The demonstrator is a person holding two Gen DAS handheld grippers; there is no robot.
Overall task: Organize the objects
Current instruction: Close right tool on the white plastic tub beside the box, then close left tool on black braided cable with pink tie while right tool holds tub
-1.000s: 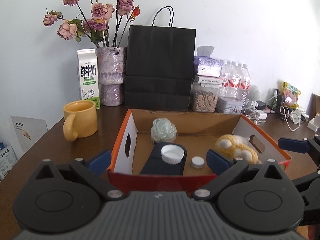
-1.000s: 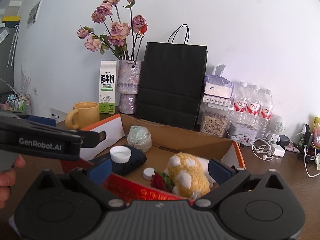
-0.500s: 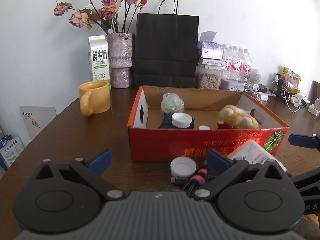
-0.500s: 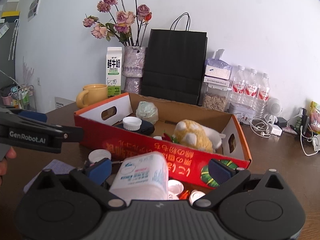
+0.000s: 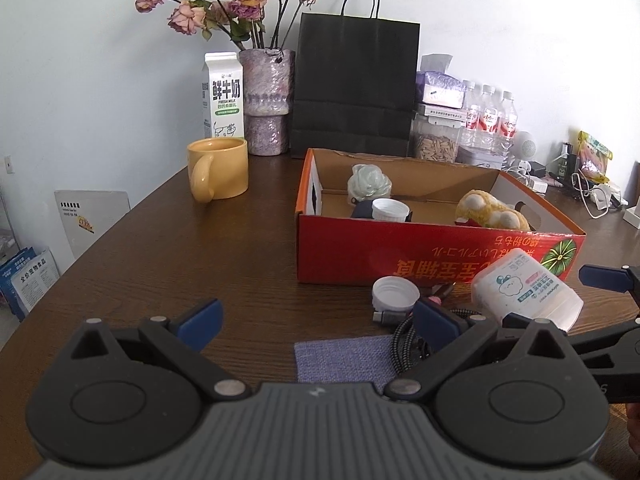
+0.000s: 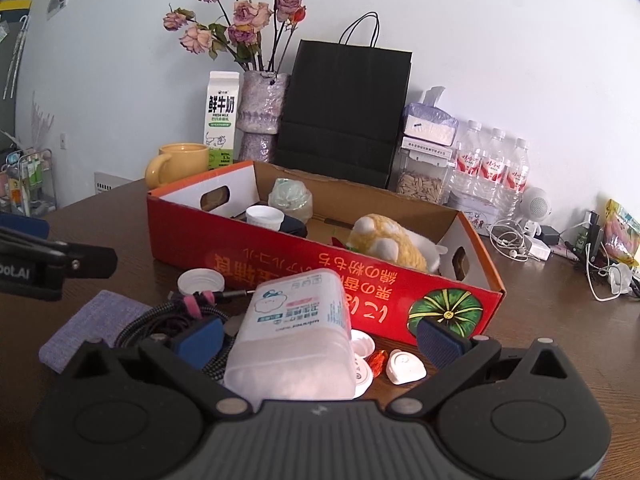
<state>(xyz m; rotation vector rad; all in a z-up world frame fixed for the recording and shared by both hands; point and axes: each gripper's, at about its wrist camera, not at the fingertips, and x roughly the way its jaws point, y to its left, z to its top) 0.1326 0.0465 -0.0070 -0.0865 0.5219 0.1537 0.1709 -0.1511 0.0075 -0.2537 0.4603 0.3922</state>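
A red cardboard box [image 5: 400, 258] [image 6: 280, 264] stands on the brown table. In it lie a pale green rose ornament [image 5: 369, 183], a white cap on a dark case [image 5: 390, 210] and a yellow plush toy [image 5: 492, 211] [image 6: 390, 242]. In front of the box lie a white wipes tub [image 6: 296, 336] [image 5: 524, 292] on its side, a white lid [image 5: 395, 292] [image 6: 201, 282], a braided cable [image 6: 168, 318], a purple cloth [image 5: 340, 360] [image 6: 92, 328] and small white caps [image 6: 404, 366]. My left gripper [image 5: 318, 320] hangs open over the cloth. My right gripper [image 6: 322, 338] is open with the tub between its fingers, untouched on the right.
A yellow mug [image 5: 218, 168], a milk carton [image 5: 223, 94], a vase of dried roses [image 5: 266, 104] and a black paper bag [image 5: 354, 88] line the back. Water bottles [image 6: 492, 168], a seed jar [image 6: 420, 186] and tangled chargers [image 6: 520, 240] sit at back right.
Both grippers have drawn back from above the box toward the near table edge. The loose items in front of the box have come into view. Both stay open.
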